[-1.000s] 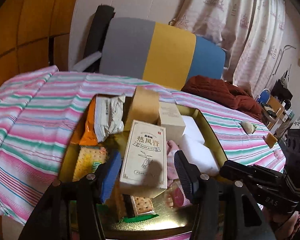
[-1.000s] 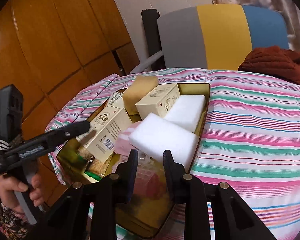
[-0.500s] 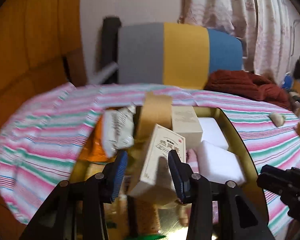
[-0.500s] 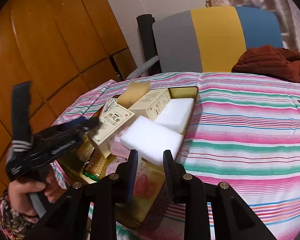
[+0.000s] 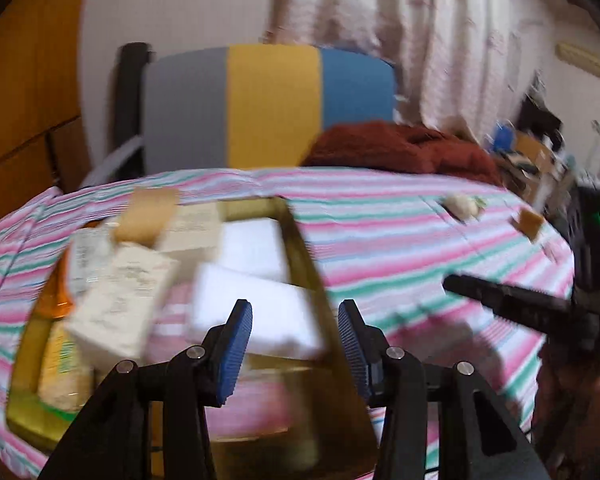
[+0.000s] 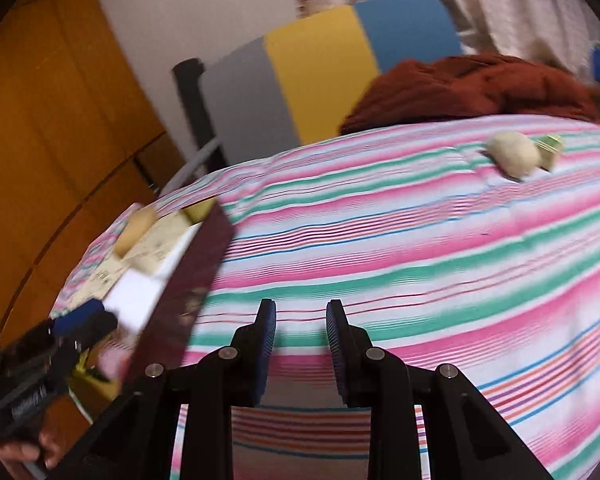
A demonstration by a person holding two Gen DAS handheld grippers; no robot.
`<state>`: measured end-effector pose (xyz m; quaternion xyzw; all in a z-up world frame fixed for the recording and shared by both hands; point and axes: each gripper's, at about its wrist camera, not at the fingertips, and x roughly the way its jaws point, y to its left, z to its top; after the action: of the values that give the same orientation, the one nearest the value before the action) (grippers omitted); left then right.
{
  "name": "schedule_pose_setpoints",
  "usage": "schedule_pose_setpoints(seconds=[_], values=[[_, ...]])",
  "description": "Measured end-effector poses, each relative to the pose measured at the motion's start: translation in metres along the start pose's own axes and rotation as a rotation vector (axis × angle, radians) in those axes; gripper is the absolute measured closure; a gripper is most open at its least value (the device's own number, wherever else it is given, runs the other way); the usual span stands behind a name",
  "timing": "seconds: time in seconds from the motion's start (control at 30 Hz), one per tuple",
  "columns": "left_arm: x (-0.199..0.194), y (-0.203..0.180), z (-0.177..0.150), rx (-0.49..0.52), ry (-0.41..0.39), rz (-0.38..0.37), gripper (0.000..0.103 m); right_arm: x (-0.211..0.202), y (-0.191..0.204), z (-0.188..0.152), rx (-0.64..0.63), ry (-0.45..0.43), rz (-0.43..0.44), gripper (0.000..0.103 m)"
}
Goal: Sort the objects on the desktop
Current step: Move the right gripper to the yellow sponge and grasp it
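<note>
While your left gripper (image 5: 296,344) hovers spread over the tin (image 5: 304,248), your right gripper (image 6: 300,344) sits empty, fingers apart, above the striped cloth (image 6: 420,240) beside the tin's edge.

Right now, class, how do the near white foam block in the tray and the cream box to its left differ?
The white foam block is plain and unprinted; the cream box carries printing too blurred to read. The block lies flat in the gold tray, while the box tilts against the other things. Both are rectangular, pale, and ungripped.
</note>
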<state>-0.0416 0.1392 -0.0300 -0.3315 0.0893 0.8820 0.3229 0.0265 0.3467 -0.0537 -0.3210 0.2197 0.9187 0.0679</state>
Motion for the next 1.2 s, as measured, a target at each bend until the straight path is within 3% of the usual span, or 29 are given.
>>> schedule_pose_setpoints(seconds=[0.33, 0.4, 0.43, 0.47, 0.63, 0.77, 0.93, 1.2], values=[[0.028, -0.080, -0.007, 0.158, 0.019, -0.119, 0.057, -0.024, -0.132, 0.035, 0.130, -0.055, -0.253, 0.075], [0.035, -0.091, -0.008, 0.176, 0.026, -0.136, 0.057, -0.038, -0.169, 0.052, 0.165, -0.092, -0.350, 0.061], [0.039, -0.095, -0.009, 0.181, 0.031, -0.147, 0.057, -0.046, -0.189, 0.061, 0.186, -0.116, -0.402, 0.045], [0.042, -0.098, -0.009, 0.185, 0.037, -0.155, 0.057, -0.054, -0.208, 0.070, 0.206, -0.140, -0.454, 0.038], [0.060, -0.107, -0.010, 0.182, 0.070, -0.171, 0.057, -0.076, -0.290, 0.099, 0.312, -0.156, -0.606, 0.038], [0.074, -0.107, -0.007, 0.153, 0.098, -0.182, 0.057, -0.081, -0.334, 0.112, 0.361, -0.152, -0.632, 0.038], [0.086, -0.113, 0.000, 0.142, 0.108, -0.187, 0.057, -0.064, -0.351, 0.124, 0.321, -0.114, -0.628, 0.041], [0.105, -0.131, 0.027, 0.132, 0.115, -0.194, 0.057, -0.047, -0.355, 0.117, 0.279, -0.098, -0.670, 0.059]])
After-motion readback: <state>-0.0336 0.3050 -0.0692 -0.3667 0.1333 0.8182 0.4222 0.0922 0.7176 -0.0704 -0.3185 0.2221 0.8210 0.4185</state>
